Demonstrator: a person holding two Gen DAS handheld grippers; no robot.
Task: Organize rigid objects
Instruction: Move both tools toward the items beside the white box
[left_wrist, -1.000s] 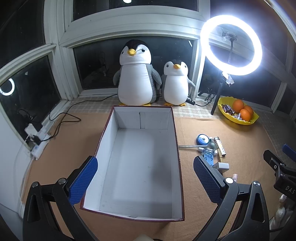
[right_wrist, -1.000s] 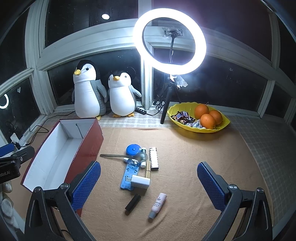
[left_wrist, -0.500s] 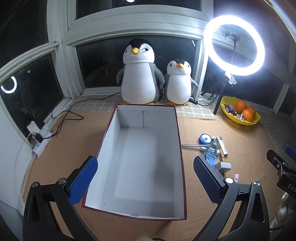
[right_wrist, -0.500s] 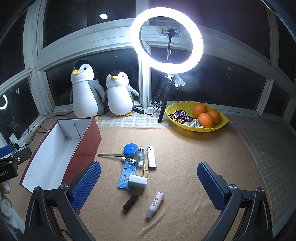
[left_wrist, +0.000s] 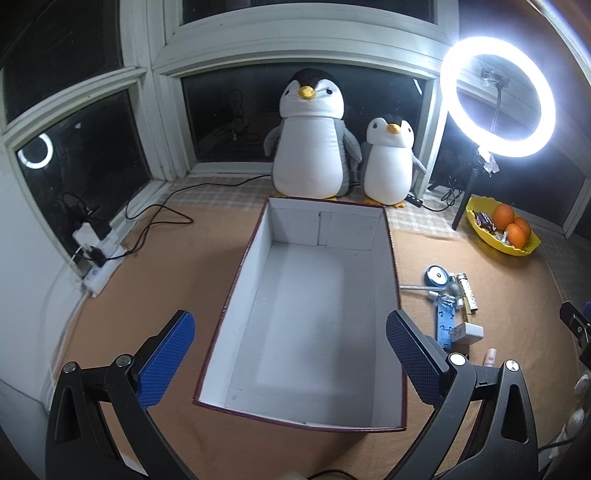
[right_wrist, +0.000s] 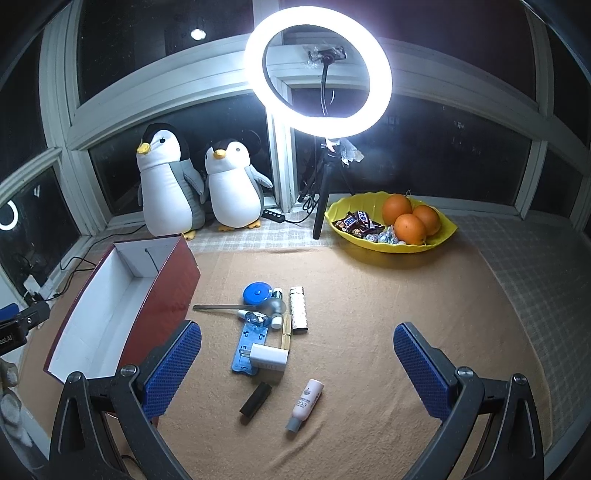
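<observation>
Box (left_wrist: 306, 321), red outside and white inside, lies open between the spread blue pads of the left tool (left_wrist: 291, 360), which hovers over its near end holding nothing. The right tool (right_wrist: 297, 363) also stands wide open and bare, above the small items on the tan worktop (right_wrist: 369, 295).

Nearest that tool lie a black stick (right_wrist: 256, 398) and a pink tube (right_wrist: 306, 404), side by side but apart. Just beyond, a white charger (right_wrist: 270, 357) rests on a blue card (right_wrist: 248, 347). Farther off cluster a blue round case (right_wrist: 258, 293), a metal rod (right_wrist: 221, 307), a small bottle (right_wrist: 275, 306) and a white dotted lighter (right_wrist: 298, 308), several of them touching. The box sits to the left of this group, near it.

At the far right a yellow bowl (right_wrist: 443, 236) holds three oranges (right_wrist: 410, 229) and wrapped sweets (right_wrist: 356, 221). A lit ring lamp (right_wrist: 317, 62) stands just left of the bowl. Two plush penguins (right_wrist: 199, 192) sit by the window, beyond the box.
</observation>
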